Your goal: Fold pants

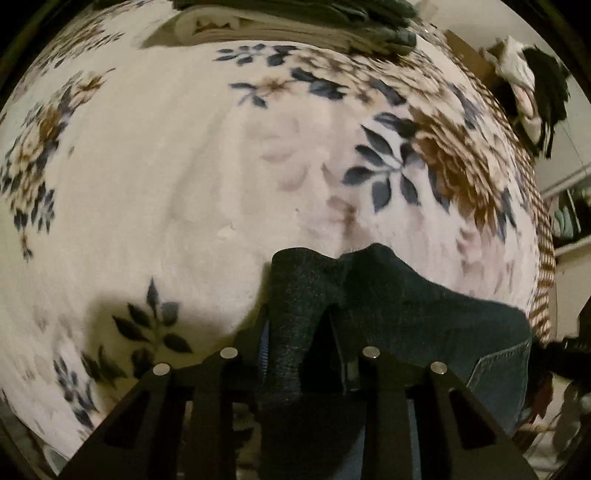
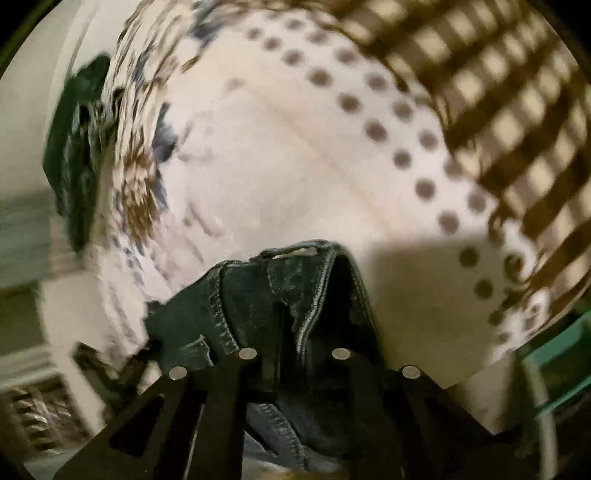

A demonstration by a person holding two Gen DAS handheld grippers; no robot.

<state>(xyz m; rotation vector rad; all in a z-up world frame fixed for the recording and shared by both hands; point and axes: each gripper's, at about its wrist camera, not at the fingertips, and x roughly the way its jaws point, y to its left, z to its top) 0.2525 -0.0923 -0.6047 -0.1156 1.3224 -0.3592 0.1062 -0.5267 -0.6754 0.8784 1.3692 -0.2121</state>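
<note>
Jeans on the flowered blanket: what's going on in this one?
A person holds a tool in each hand, and each is clamped on a bunch of the dark jeans. The left tool pinches a dark fold; the right tool grips a stitched seam. The jeans are bunched above the floral blanket, not laid flat yet. Other folded laundry sits at the far edge.
</note>
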